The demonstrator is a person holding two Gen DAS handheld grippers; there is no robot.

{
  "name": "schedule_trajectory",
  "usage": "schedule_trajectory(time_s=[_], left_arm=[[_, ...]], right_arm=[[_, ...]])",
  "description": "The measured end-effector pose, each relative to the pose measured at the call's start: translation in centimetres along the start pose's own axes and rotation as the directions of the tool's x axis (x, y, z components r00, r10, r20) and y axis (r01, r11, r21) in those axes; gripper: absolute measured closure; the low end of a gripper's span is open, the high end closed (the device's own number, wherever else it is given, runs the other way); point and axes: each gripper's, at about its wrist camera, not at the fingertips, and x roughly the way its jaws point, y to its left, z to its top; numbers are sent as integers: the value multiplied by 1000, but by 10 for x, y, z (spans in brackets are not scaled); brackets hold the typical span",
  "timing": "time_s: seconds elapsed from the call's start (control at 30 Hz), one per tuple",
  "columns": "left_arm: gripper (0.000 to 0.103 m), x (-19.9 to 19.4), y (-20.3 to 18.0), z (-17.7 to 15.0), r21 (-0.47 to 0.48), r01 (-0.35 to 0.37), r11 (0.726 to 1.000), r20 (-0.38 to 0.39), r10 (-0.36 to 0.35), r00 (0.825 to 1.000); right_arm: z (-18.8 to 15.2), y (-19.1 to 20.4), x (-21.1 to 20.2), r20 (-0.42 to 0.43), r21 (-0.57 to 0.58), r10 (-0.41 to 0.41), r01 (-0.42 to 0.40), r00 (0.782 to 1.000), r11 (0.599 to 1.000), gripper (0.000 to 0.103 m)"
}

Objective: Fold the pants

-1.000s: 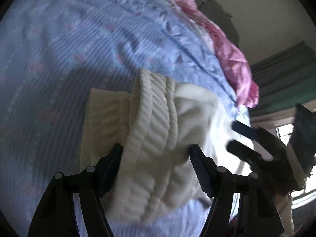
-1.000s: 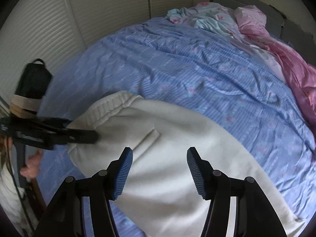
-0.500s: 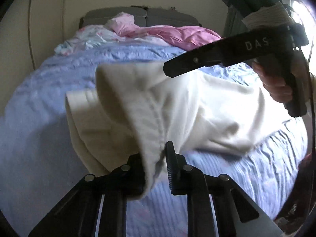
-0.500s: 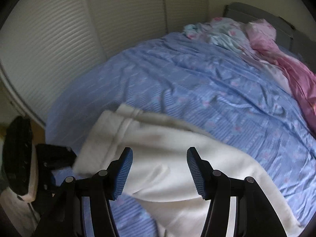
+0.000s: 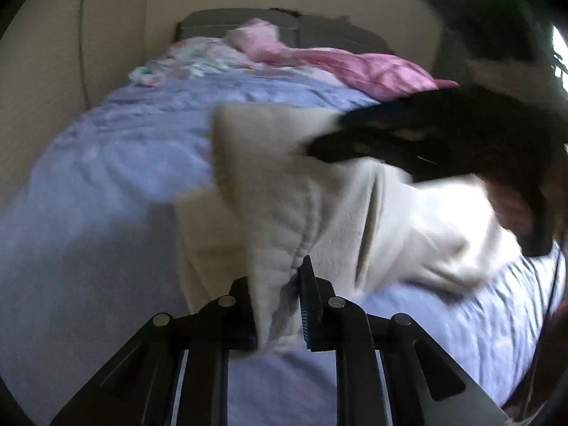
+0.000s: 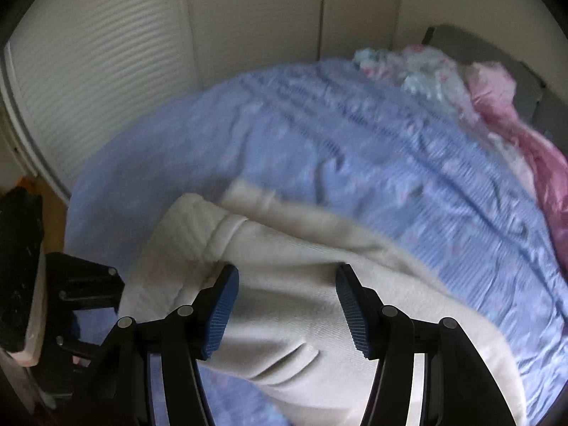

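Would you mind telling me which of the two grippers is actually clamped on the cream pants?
The left gripper: it pinches the ribbed waistband of the cream pants. The right gripper hangs open above the fabric, gripping nothing.

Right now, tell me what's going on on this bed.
A person with a handheld gripper in each hand is folding cream pants on a blue bedspread. The left gripper has just closed on the ribbed waistband and holds it raised. The right gripper hangs open over the pants, gripping nothing.
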Motion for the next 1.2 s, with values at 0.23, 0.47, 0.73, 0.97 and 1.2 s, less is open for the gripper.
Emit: schedule_trajectory(time_s=[0.23, 0.47, 0.73, 0.97, 1.2], left_arm=[[62, 48, 79, 20, -303, 99, 948, -198, -164, 966], [26, -10, 124, 17, -408, -98, 908, -106, 60, 993], [25, 23, 96, -43, -625, 169, 762, -44, -250, 967], [25, 35, 95, -36, -701, 237, 673, 90, -246, 965], [69, 37, 77, -14, -663, 56, 746, -5, -79, 997]], right_arm=[[25, -22, 7, -4, 84, -38, 38, 999, 996, 45], [36, -28, 67, -143, 131, -63, 82, 988, 988, 45], [43, -31, 101, -185, 230, -80, 122, 980, 966, 45], [31, -29, 52, -103, 179, -69, 86, 992, 980, 45], [-53, -29, -61, 8, 181, -232, 226, 973, 957, 38]])
